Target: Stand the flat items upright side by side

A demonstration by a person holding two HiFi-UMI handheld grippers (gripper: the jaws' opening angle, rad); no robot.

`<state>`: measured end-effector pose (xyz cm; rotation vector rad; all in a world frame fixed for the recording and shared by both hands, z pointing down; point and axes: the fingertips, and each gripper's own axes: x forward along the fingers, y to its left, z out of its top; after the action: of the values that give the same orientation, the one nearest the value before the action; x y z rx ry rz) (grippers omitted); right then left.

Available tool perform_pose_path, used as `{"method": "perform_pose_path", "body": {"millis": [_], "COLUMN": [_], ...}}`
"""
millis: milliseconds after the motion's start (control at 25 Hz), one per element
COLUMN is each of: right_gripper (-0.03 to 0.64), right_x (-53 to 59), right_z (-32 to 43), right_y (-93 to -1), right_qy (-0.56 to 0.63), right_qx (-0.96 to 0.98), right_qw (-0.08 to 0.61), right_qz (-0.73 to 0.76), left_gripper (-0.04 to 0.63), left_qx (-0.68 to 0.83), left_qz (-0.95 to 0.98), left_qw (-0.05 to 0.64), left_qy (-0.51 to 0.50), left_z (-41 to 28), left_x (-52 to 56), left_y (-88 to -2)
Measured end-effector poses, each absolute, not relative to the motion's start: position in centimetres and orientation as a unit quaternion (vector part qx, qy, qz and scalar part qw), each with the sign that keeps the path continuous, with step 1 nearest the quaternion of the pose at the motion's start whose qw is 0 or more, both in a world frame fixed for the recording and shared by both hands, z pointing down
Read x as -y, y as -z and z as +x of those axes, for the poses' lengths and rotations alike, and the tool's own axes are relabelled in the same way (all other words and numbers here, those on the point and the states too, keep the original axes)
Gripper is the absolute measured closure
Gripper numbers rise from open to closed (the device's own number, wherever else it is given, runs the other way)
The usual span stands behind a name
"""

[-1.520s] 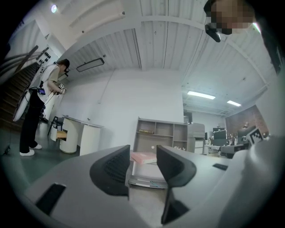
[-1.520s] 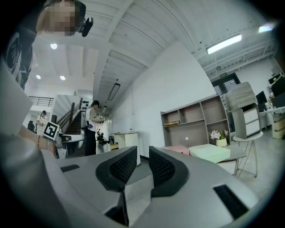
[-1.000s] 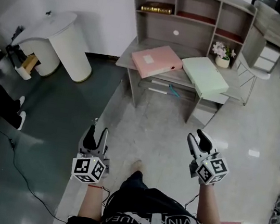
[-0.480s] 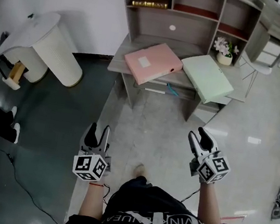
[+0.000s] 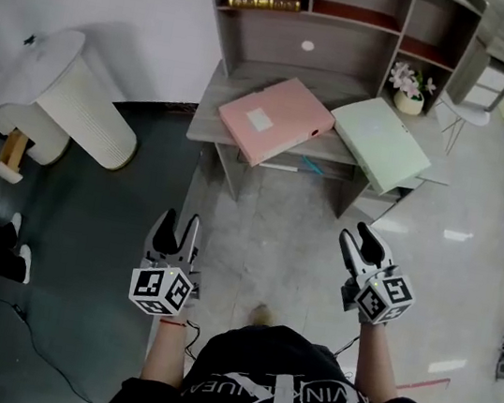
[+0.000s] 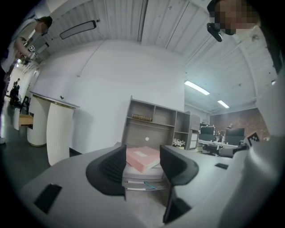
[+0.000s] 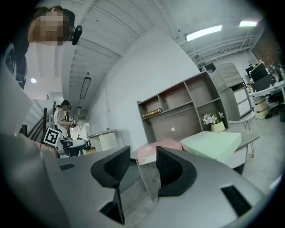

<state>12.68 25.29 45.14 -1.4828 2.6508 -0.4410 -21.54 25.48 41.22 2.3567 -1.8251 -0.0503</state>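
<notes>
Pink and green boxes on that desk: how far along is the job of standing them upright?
Nothing looks done yet: the pink box and the green box both lie flat on the desk. The left tongs and right tongs are open and empty, over the floor short of the desk. Left: grip each box and stand both upright side by side.

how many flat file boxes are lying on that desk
2. The pink box lies flat on the desk's left half; the green box lies flat on its right half. None appears hidden.
</notes>
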Motion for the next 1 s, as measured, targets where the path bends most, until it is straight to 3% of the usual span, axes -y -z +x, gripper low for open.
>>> {"method": "perform_pose_path", "body": {"millis": [440, 1000], "right_gripper": [0.425, 0.423], "right_x": [-21.2, -14.6], "right_z": [9.9, 6.9], "right_y": [-44.2, -47.8], "right_qy": [0.146, 0.163], "right_qx": [-0.860, -0.876], "right_qw": [0.040, -0.018], "right_qz": [-0.487, -0.454], "left_gripper": [0.376, 0.374], "left_qx": [0.590, 0.589], "left_qz": [0.800, 0.792], "left_qw": [0.102, 0.162], "left_qy": [0.027, 0.017], "left_z": [-23.2, -23.4], "left_x": [-21.0, -16.2], "left_y": [-41.9, -46.4]}}
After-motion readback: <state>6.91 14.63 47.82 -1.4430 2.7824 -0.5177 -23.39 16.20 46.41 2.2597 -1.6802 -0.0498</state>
